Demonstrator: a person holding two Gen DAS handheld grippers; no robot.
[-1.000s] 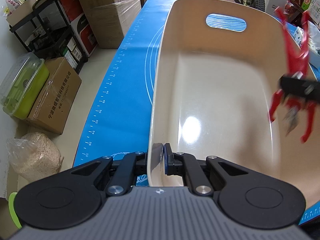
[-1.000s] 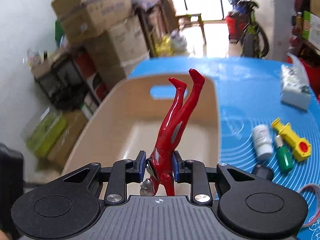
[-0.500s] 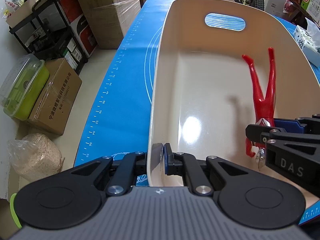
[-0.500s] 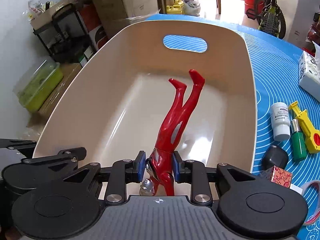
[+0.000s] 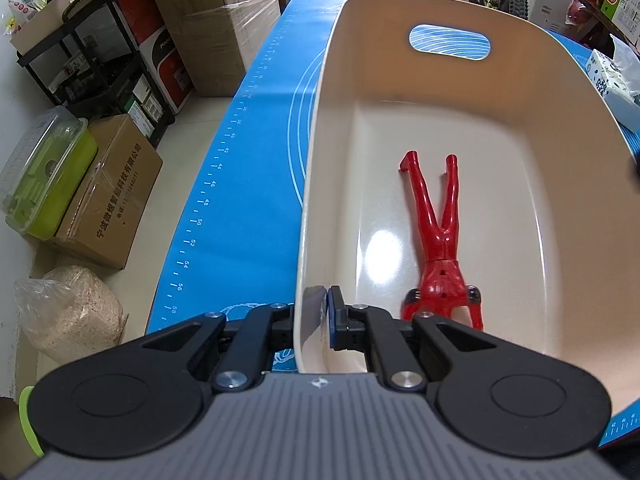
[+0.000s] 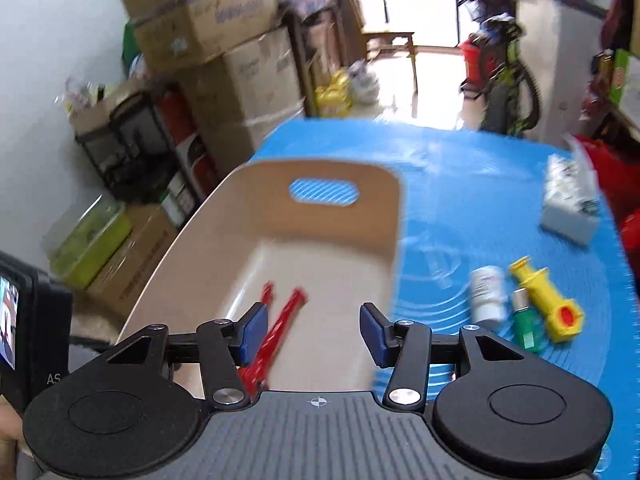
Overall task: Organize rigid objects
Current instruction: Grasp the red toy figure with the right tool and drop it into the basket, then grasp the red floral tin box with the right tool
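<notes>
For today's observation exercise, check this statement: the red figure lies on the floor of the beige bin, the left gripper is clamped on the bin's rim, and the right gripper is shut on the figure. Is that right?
One part is wrong. The right gripper is open and holds nothing, as the right wrist view shows. The red figure does lie on the beige bin's floor, and the left gripper is clamped on its rim.

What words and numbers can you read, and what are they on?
"42", "44", "46", "48", "50", "52", "54", "56", "58": ruler marks along the blue mat's edge.
"宁波微橙智能科技有限公司": brown cardboard box on the floor, partly wrinkled.
"AS": black device at the left edge, cut off.
Other boxes, the white bottle and the tissue pack: too blurred or small.
</notes>
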